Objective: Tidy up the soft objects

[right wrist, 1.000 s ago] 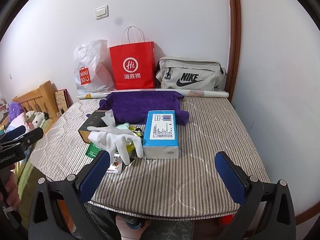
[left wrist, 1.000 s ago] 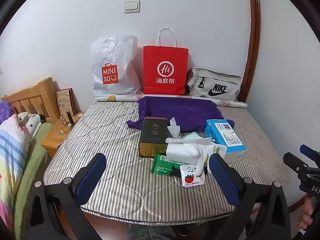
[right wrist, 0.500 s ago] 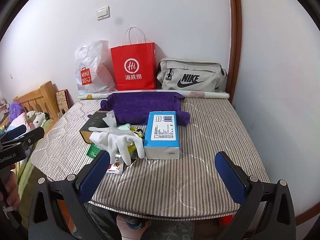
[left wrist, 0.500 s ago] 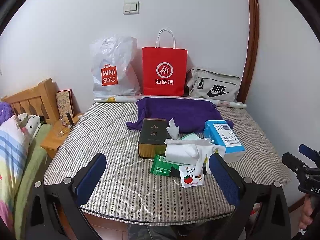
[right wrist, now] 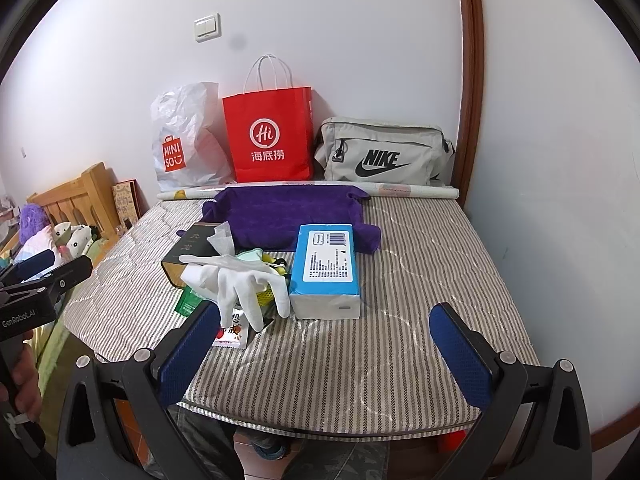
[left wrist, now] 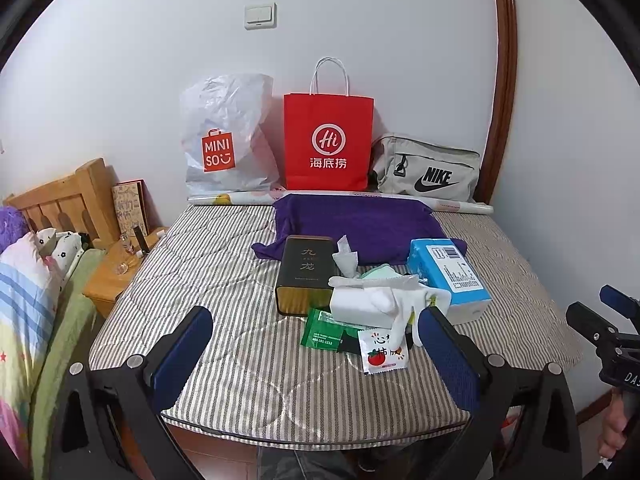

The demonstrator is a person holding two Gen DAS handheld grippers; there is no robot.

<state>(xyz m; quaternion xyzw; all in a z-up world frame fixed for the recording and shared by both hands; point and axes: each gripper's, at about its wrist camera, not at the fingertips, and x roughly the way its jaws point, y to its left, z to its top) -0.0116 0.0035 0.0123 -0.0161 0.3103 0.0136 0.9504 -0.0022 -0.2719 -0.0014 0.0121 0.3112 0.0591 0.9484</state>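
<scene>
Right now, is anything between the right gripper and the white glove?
Nothing visible. The right gripper is open short of the bed edge, and the white glove lies atop the pile, with bare striped mattress beside.

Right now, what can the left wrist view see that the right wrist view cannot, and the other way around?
Only the left wrist view shows the whole dark tin top and the whole green packet, which the white gloves partly hide in the right view. Only the right wrist view shows the bare mattress beside the blue tissue pack. Both show the purple towel, red bag, and open left gripper and right gripper.
</scene>
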